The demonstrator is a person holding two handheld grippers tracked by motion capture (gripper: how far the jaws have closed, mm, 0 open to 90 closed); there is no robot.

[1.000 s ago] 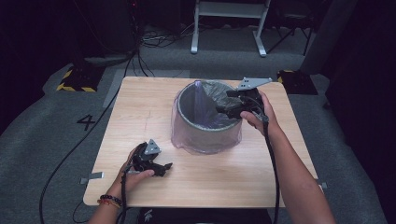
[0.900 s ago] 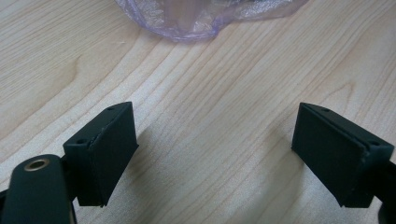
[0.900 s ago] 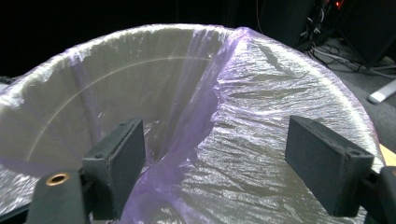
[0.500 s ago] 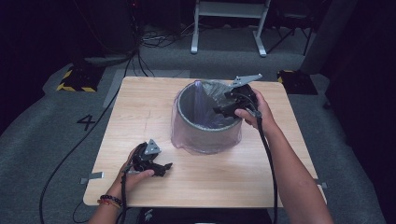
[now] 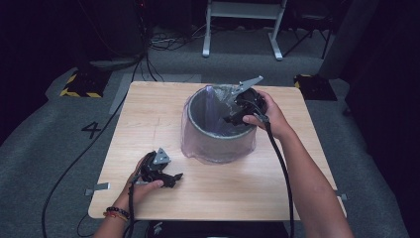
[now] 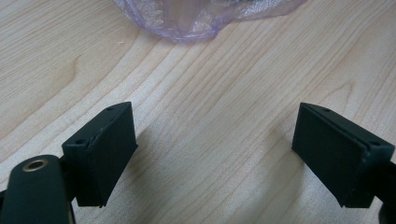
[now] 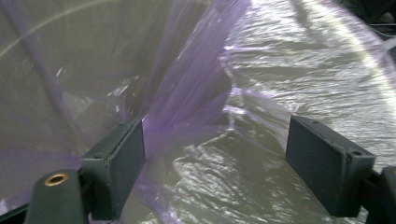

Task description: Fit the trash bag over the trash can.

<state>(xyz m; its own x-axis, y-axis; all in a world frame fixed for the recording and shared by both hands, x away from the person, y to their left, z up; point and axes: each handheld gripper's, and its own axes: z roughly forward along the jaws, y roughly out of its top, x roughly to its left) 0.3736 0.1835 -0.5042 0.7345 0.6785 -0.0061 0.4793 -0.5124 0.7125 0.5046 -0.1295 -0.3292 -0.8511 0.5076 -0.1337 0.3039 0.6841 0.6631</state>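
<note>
The table [image 5: 148, 129] is seen in pale wood, streaked with a darker, wavy grain. The bin [image 5: 218, 130] is grey, and a translucent purple bag [image 5: 194, 144] is draped over it — a deeper violet where the film folds, silvery-white where light is caught. Both the left gripper [image 5: 171, 179] and the right gripper [image 5: 233, 118] are black, each topped by a grey plate; a brass-coloured ring is shown near one jaw. The floor [image 5: 59, 148] is grey carpet — marked with a black "4" [image 5: 92, 130] and yellow-and-black hazard stripes [image 5: 79, 85].
</note>
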